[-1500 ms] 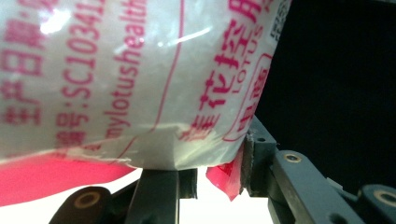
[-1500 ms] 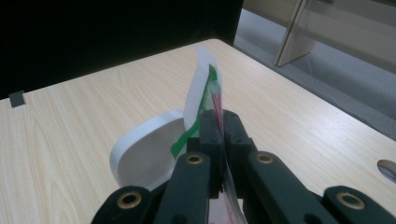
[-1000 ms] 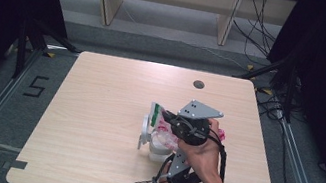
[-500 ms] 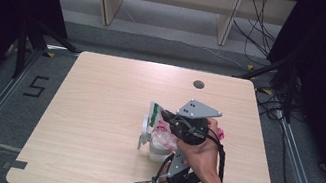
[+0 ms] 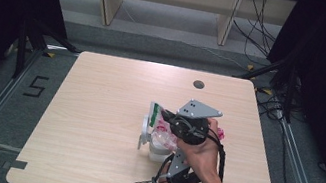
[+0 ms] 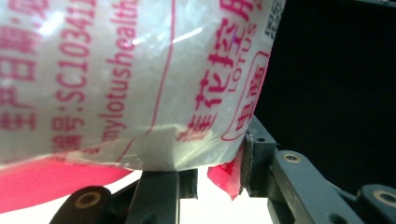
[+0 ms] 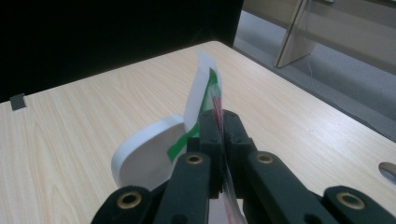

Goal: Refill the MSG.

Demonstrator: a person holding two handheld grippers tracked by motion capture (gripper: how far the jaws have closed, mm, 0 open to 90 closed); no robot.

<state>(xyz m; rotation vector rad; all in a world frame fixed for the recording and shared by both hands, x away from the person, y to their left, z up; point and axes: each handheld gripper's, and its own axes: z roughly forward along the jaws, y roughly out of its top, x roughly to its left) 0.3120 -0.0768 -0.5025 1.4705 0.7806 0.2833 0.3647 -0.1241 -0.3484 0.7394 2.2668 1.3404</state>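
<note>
Here, right gripper [image 7: 219,122] pinching bag edge [image 7: 205,88], table [image 5: 96,110] around.

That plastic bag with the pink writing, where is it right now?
In the high view the plastic bag sits right of the table's middle, over a white container, pinched by the right gripper.

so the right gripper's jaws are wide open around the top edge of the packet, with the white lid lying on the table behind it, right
Not quite: the right gripper has its jaws shut on the packet's top edge, as the right gripper view shows. The white lid does lie on the table behind it.
</note>
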